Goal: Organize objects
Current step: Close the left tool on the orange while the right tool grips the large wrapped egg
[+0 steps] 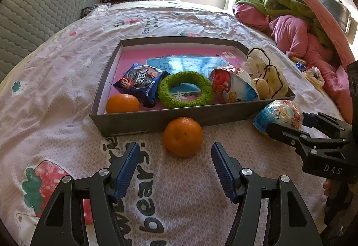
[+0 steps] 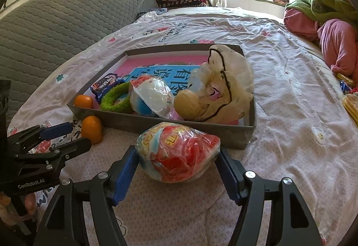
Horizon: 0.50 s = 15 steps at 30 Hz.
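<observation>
A grey tray (image 1: 174, 120) on the bed holds snacks and a plush. An orange (image 1: 182, 136) lies before it, ahead of the spread left gripper (image 1: 175, 156). The right gripper (image 2: 176, 156) brackets a wrapped ball (image 2: 177, 152); whether its pads press it is unclear.

2 oranges: one in the box (image 1: 143, 121), at (image 1: 122, 103), one outside on the bed at (image 1: 182, 136). 2 wrapped red-blue balls: (image 1: 232, 86) inside, (image 2: 176, 152) outside. 1 green ring (image 1: 185, 89). 1 cookie packet (image 1: 139, 82). 1 plush toy (image 2: 220, 87). 1 box.
</observation>
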Each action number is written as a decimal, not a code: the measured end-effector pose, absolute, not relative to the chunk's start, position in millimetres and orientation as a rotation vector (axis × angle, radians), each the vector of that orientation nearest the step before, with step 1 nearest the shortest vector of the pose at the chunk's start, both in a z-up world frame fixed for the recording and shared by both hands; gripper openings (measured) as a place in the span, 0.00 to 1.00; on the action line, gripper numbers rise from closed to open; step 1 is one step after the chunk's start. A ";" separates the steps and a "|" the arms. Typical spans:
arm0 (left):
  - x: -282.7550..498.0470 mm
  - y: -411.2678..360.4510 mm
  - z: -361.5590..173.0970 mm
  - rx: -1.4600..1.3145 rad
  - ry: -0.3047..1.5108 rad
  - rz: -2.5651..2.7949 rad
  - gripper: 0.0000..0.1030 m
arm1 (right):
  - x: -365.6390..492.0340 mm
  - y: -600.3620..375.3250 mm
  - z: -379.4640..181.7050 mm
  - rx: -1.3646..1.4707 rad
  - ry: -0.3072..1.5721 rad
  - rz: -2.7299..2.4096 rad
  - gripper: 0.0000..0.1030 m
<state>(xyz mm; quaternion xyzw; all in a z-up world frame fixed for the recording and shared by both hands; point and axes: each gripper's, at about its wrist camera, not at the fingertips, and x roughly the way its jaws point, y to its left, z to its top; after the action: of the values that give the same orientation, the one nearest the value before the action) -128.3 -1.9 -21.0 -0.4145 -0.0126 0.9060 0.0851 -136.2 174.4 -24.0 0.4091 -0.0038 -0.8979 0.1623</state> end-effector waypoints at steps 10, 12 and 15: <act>-139.3 1.1 -26.1 -1.235 -0.036 2.697 0.66 | -138.7 164.0 -29.8 1.156 0.040 -2.528 0.58; -141.1 1.9 -27.2 -1.236 -0.037 2.697 0.66 | -138.9 161.3 -31.1 1.160 0.058 -2.527 0.57; -143.0 2.3 -28.4 -1.239 -0.039 2.698 0.66 | -138.8 161.3 -31.3 1.155 0.055 -2.530 0.57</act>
<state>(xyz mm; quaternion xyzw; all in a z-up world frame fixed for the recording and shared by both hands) -143.0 2.3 -28.4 -0.4157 -0.0130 0.9053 0.0860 -138.8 161.3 -31.3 0.4085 0.0196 -0.8948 0.1791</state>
